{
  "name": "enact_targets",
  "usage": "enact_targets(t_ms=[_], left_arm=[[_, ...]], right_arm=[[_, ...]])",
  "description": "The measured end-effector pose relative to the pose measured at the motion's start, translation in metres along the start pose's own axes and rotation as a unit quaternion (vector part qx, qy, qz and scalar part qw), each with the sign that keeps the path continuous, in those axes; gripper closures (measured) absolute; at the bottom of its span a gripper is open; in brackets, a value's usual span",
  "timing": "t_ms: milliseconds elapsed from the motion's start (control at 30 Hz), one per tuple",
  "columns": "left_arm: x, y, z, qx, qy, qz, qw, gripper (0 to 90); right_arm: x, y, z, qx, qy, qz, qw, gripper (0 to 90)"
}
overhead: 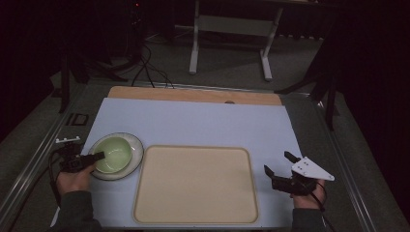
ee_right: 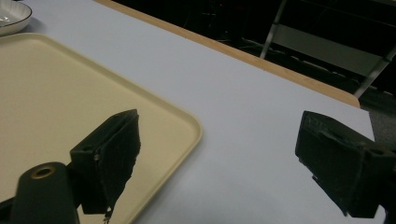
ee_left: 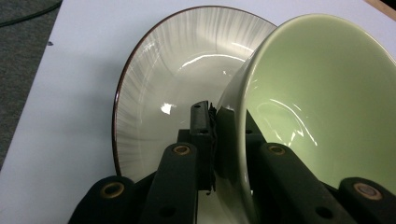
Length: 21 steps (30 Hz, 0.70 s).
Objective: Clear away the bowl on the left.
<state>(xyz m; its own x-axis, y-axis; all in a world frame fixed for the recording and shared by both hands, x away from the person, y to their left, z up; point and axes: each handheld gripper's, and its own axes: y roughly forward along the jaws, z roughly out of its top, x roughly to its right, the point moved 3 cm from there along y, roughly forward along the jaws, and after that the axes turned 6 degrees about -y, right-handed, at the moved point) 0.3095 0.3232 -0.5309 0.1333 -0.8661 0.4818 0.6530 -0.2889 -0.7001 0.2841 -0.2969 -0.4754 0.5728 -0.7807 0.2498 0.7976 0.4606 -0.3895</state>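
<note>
A glossy pale-green bowl, smooth inside, was seen resting on a white, brown-rimmed plate left of the beige tray. Its near rim was clamped by the left gripper. The right gripper was held spread, grasping nothing, over the table.

A pale green bowl sits on a dark-rimmed, white-streaked grey plate beside a beige tray.
</note>
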Motion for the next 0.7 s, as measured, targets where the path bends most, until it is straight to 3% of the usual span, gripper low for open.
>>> enact_targets(t_ms=[167, 500, 700], left_arm=[[0.001, -0.005, 0.001, 0.016, -0.003, -0.009, 0.9998, 83.2], [0.007, -0.019, 0.003, 0.063, 0.013, -0.020, 0.9977, 83.0], [0.011, -0.023, 0.004, 0.076, 0.018, -0.025, 0.9967, 83.0]], right_arm=[[0.000, 0.000, 0.000, 0.001, 0.001, -0.001, 1.0000, 13.5], [0.000, -0.001, 0.000, 0.002, 0.000, -0.002, 1.0000, 13.5], [0.000, -0.001, 0.000, 0.002, 0.000, 0.000, 1.0000, 13.5]])
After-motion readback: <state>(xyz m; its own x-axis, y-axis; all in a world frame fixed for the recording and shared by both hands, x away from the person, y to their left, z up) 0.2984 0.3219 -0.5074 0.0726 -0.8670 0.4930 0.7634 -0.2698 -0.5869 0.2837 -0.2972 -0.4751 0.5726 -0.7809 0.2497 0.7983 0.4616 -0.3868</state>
